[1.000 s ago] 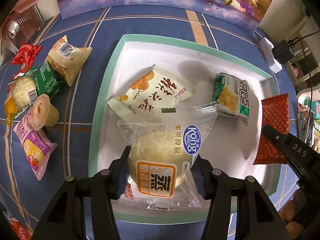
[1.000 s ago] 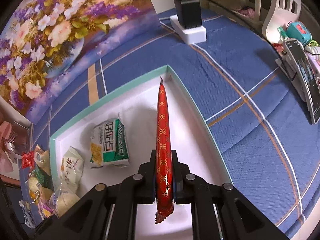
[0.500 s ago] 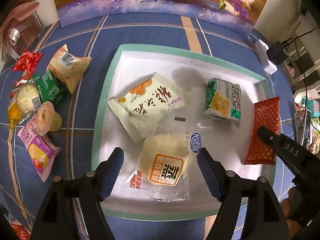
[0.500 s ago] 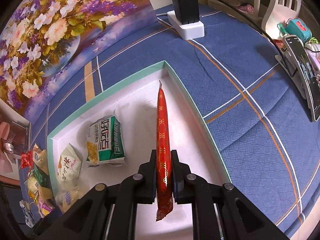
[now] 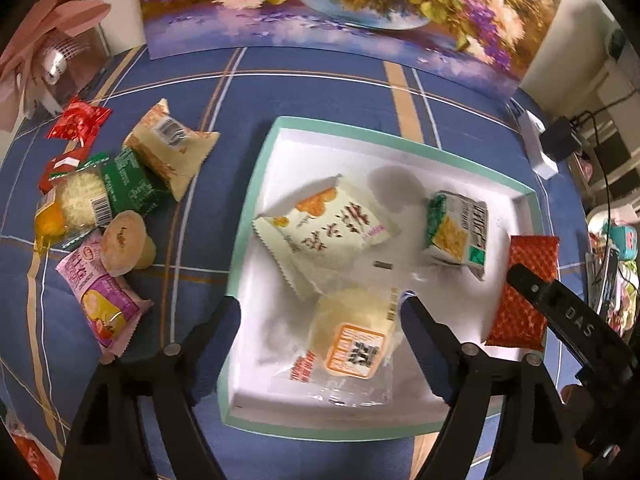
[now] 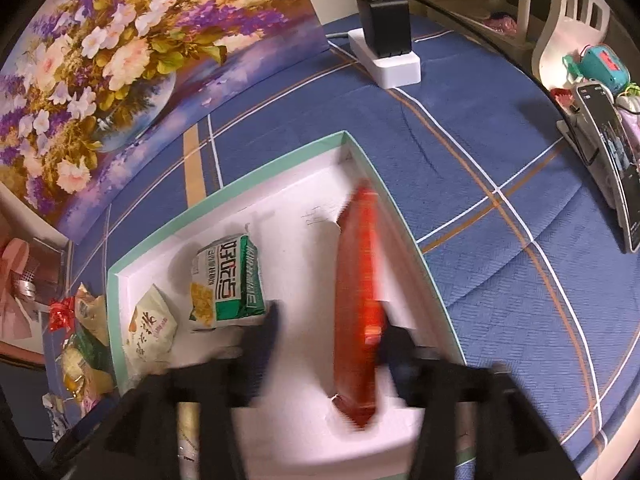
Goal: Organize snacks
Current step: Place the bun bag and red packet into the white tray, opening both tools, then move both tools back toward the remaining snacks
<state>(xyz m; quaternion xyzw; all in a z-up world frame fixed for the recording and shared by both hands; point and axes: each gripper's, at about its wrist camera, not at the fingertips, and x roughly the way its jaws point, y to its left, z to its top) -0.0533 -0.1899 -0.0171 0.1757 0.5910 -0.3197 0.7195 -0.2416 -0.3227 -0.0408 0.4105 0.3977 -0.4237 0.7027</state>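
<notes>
A white tray with a teal rim (image 5: pixel 256 168) (image 6: pixel 404 224) holds a cream snack bag (image 5: pixel 324 232) (image 6: pixel 150 328), a green-and-white cracker pack (image 5: pixel 456 232) (image 6: pixel 228 280) and a clear-wrapped bun (image 5: pixel 352 344). My left gripper (image 5: pixel 320 344) is open above the bun, apart from it. My right gripper (image 6: pixel 332 344) is open, blurred; the red wrapped bar (image 6: pixel 360 312) (image 5: pixel 524 288) drops free between its fingers by the tray's right wall.
Several loose snacks lie left of the tray: a pink pack (image 5: pixel 100 296), a jelly cup (image 5: pixel 124 244), a green pack (image 5: pixel 100 196), a tan bag (image 5: pixel 168 148), a red candy (image 5: pixel 78 124). A flower painting (image 5: pixel 340 8) stands behind. A charger block (image 6: pixel 384 36) and a phone (image 6: pixel 612 156) are right.
My left gripper opened, dropped the bun into the tray and drew back. My right gripper, shut on the red bar before, has now opened and the bar is falling.
</notes>
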